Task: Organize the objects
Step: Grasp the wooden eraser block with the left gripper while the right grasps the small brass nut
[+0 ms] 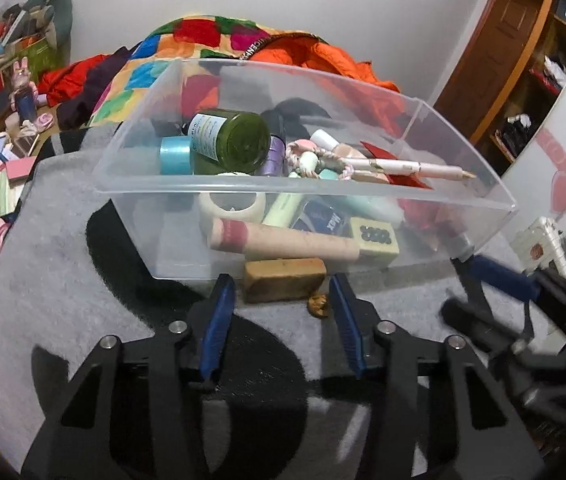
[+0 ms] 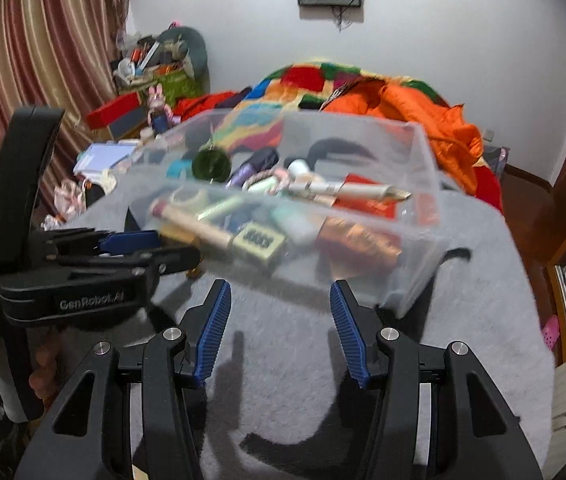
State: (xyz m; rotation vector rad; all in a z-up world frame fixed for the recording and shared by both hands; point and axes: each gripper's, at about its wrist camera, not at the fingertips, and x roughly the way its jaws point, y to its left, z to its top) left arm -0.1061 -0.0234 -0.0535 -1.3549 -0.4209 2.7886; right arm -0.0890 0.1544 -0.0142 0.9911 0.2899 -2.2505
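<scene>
The surface is a grey fuzzy blanket (image 1: pixel 43 264) with black patches. A clear plastic bin (image 1: pixel 463 216) sits on it, straight ahead of both sets of tongs. A brown block (image 1: pixel 283 278) lies against the bin's near wall, between the left tongs' tips, with a small brownish lump (image 1: pixel 319 306) just beside it.

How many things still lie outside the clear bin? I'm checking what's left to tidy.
2 on the grey mat in front of the bin: a brown block against its front wall, and a small brown nut-like bit right of it. Others may be hidden behind.
</scene>
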